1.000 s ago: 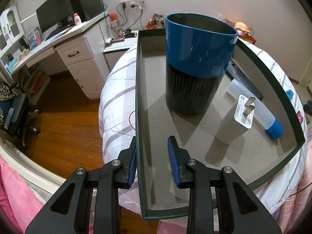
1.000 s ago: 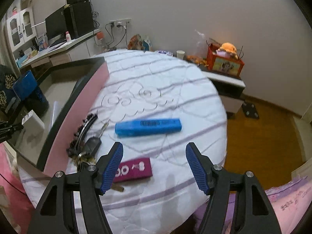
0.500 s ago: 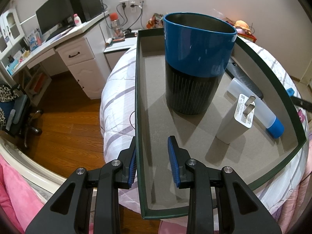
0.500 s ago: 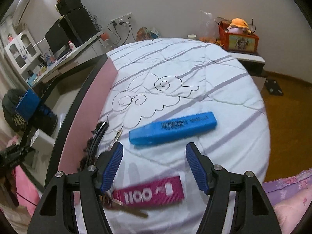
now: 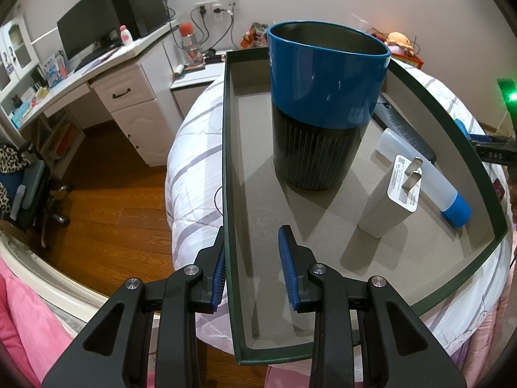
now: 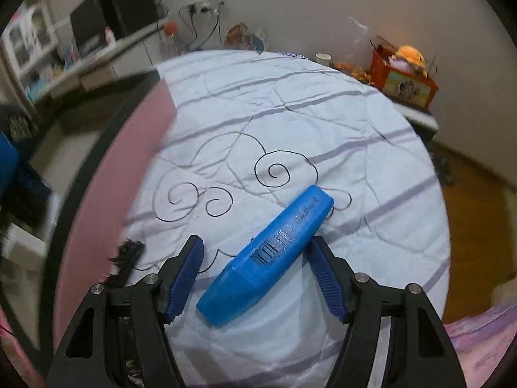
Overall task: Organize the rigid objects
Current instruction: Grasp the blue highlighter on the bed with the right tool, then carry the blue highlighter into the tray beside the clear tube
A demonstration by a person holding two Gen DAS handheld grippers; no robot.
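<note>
1. My right gripper (image 6: 255, 279) stood about half open with nothing clamped. The blue marker (image 6: 268, 255) lay on the quilt (image 6: 323, 123) between its jaws, slanted from near-left to far-right. The right pad looked to be touching or just beside the barrel; the left pad stood apart from it.
2. I judged the marker light, rigid and smooth plastic, likely to slip or pivot if pinched near one end. The best hold was across the flat mid-barrel, at the label.
3. My left gripper (image 5: 252, 271) was narrowly open and straddled the near-left wall of the tray (image 5: 226, 161); the left pad looked to be against the wall and the right pad stood clear of it, so I could not call it a grip.
4. Inside the tray, ahead of that gripper, stood a blue cup (image 5: 326, 103), a white charger (image 5: 387, 200) and a lying bottle (image 5: 429, 177).
5. Writing: the marker bore a barcode and small print, unreadable. The charger's label was also too small to read.
</note>
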